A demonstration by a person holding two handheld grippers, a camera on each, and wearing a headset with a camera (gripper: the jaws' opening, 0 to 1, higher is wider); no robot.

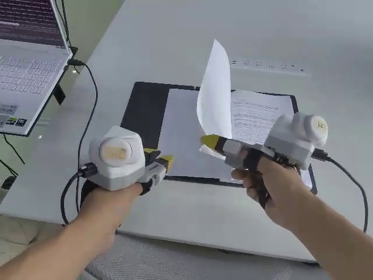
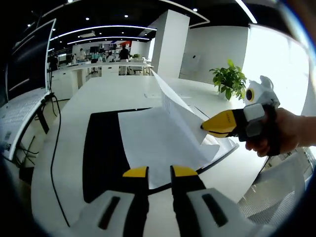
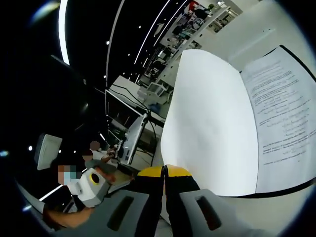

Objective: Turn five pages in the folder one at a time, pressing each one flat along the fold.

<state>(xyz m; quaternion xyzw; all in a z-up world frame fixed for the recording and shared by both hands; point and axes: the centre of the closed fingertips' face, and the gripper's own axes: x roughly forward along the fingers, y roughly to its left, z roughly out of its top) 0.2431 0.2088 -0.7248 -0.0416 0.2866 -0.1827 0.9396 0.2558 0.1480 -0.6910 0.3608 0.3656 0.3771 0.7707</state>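
Note:
A black folder [image 1: 145,105] lies open on the white table, a blank turned sheet [image 1: 180,125] on its left half and a printed page [image 1: 259,116] on its right. My right gripper [image 1: 211,142] is shut on the bottom edge of a page [image 1: 214,93] that stands upright over the fold; the same lifted page [image 3: 212,133] rises from the closed jaws in the right gripper view. My left gripper [image 1: 166,160] hovers at the folder's near left edge [image 2: 101,163], jaws a narrow gap apart and holding nothing [image 2: 159,173].
An open laptop [image 1: 26,64] sits at the far left with a black cable [image 1: 93,99] trailing across the table beside the folder. A white power strip [image 1: 268,65] lies beyond the folder. The table's near edge runs just under my hands.

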